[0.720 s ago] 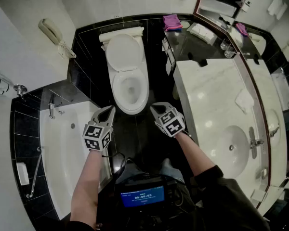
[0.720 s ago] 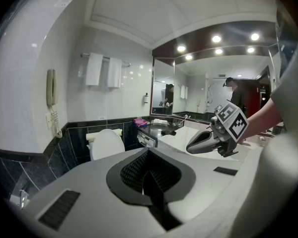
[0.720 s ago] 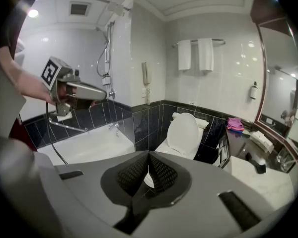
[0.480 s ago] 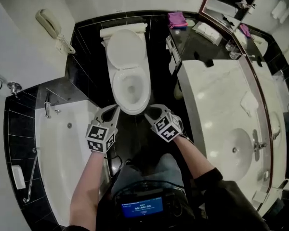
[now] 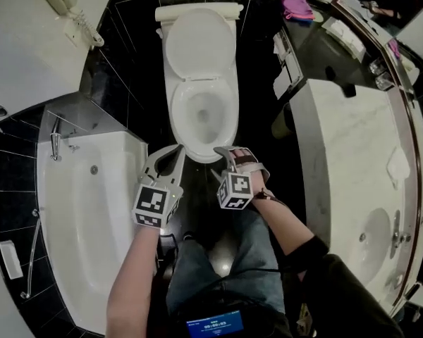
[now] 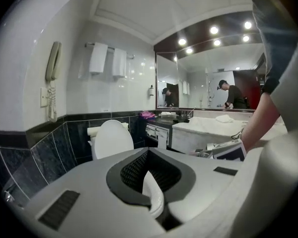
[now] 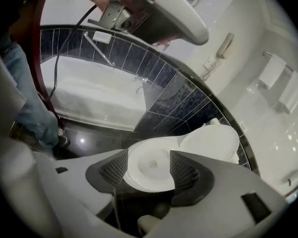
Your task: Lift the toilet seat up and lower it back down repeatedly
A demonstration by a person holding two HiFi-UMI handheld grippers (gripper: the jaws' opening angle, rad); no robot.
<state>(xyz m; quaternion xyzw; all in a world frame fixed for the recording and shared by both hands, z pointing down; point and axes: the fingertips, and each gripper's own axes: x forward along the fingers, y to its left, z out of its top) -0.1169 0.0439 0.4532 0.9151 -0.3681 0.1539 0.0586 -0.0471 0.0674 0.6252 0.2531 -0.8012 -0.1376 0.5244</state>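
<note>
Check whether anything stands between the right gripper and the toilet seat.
Nothing visible does. The right gripper hovers with its fingers apart just over the front edge of the toilet seat, with only open air between them.

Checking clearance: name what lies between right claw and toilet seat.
Nothing: right gripper view shows the open right claw framing the toilet seat over dark floor.

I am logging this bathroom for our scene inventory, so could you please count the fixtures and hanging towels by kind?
Toilet: 1
Bathtub: 1
Washbasin: 1
Wall phone: 1
Hanging towels: 2
Total: 6
</note>
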